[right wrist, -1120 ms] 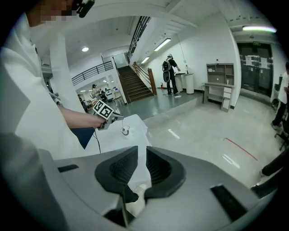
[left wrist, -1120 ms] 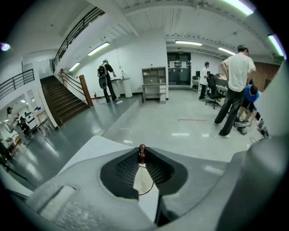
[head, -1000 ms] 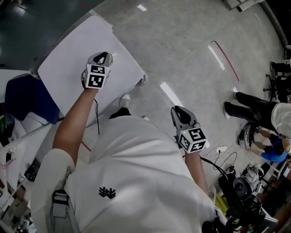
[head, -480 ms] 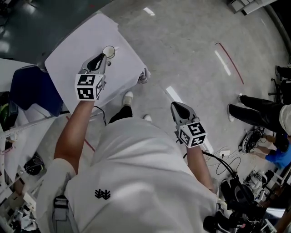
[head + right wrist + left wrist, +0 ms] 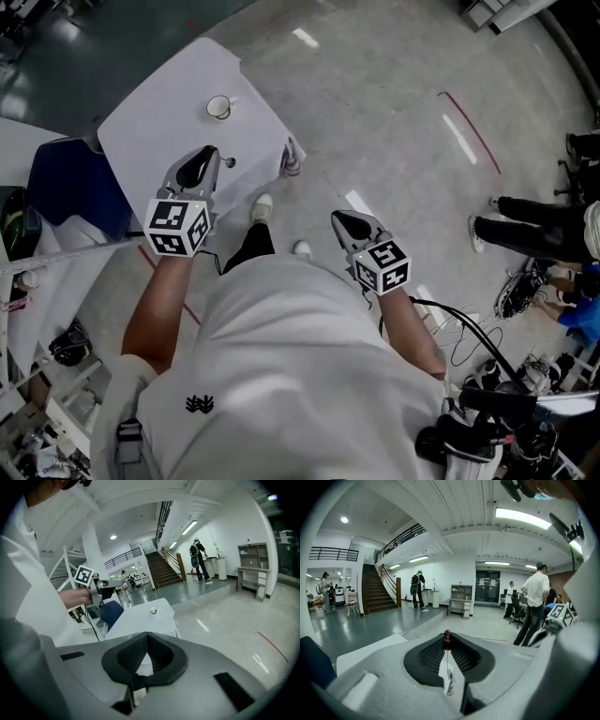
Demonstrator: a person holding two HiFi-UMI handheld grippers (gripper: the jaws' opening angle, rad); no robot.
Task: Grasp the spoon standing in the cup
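Spoon point(image 5: 447, 636): out of cup, pinched in L claw point(image 5: 208, 155). Only thin stem + brown knob end show past the tips (bowl end not visible).
Cup point(image 5: 219, 107): upright on white table point(image 5: 155, 127), near its edge. No spoon seen in it, tho it's small in view.
L claw pos: on the person's side of cup, well apart from it.
L claw state: nearly closed, gripping spoon stem betw pad tips.
R claw point(image 5: 339, 221): closed, nothing in it. Off the table over floor point(image 5: 394, 112), well apart from cup on the person's side.
Risk 1: slip. Stem is v. thin and held right at pad tips, so little contact. A jerk or tilt could let spoon pivot or slide out.
Risk 2: drop. L claw sits far from cup, close to table's near edge. If grip eases, spoon prob lands on the floor, not on the table.
Risk 3: bend or twist. A harder squeeze to fix the slip may rotate stem betw pads and lose orientation.
Risk 4: cup knock. Any move back toward cup w/ knob end leading could tip it, and it looks light.
Safest call: keep the squeeze steady, move slowly, keep spoon upright.
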